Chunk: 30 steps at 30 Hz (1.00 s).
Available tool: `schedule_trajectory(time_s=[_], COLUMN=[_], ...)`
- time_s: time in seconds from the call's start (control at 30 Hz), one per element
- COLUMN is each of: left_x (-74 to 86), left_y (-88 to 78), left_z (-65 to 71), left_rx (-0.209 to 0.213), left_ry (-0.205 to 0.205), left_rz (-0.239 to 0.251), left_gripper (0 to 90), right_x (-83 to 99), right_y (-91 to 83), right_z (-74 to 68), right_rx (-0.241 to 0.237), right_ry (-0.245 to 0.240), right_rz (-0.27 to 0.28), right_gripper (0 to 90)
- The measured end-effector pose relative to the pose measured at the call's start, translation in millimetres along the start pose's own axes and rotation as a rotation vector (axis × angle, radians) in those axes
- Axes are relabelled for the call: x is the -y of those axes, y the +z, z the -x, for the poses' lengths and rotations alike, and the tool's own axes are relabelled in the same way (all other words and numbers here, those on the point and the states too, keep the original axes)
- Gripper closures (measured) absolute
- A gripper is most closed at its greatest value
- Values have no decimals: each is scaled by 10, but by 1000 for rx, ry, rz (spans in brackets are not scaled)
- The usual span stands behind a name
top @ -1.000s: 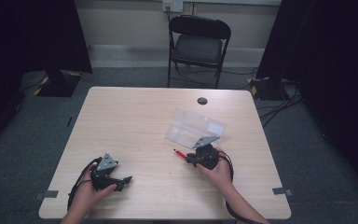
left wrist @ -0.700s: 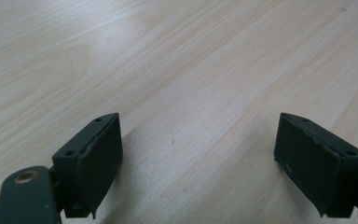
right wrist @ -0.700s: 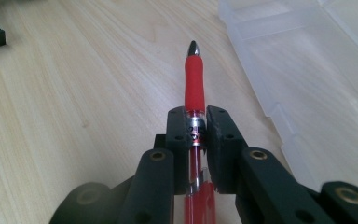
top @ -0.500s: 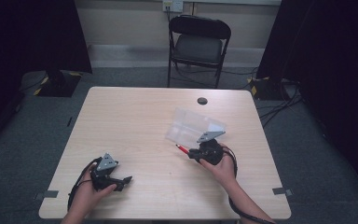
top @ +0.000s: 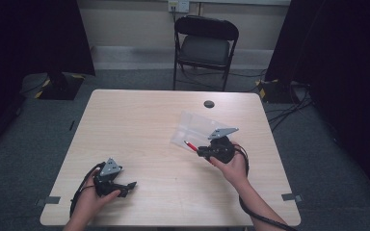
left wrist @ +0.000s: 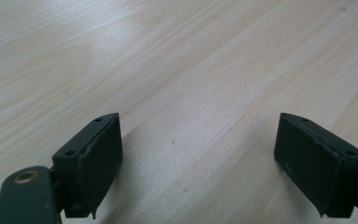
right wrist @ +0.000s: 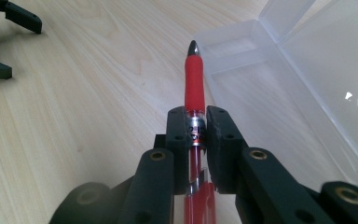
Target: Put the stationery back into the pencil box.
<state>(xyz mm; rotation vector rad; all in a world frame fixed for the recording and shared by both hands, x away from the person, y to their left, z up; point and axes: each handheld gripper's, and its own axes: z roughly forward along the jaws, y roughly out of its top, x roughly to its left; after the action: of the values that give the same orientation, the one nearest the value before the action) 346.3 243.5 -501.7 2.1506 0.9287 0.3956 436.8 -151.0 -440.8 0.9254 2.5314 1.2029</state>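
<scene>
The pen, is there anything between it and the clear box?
Nothing visible is in the way. The right gripper is shut on the pen, whose tip sits right at the edge of the open box. Only bare table lies around it.

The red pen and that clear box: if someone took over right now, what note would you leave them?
Right tool: shut on the red pen, tip pointing at the clear plastic box.
Left tool: open, holding nothing, low over the table near the front left.
Box lies open on the table with its lid folded back.
Done: pen picked up.
Left: probably lay the pen in the box and close the lid.
</scene>
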Motion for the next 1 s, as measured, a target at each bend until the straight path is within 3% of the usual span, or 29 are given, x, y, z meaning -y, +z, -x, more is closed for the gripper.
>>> schedule_trajectory(time_s=[0.23, 0.53, 1.0], left_x=[0, 0, 0], left_y=[0, 0, 0], left_z=[0, 0, 0], left_rx=[0, 0, 0], left_ry=[1, 0, 0], left_rz=[0, 0, 0], left_gripper=[151, 151, 151], right_x=[-77, -172, -211], right_y=[-26, -3, 40], right_z=[63, 99, 227], right_rx=[-1, 8, 15], right_ry=[9, -12, -4], right_rz=[9, 4, 3], right_gripper=[801, 802, 801])
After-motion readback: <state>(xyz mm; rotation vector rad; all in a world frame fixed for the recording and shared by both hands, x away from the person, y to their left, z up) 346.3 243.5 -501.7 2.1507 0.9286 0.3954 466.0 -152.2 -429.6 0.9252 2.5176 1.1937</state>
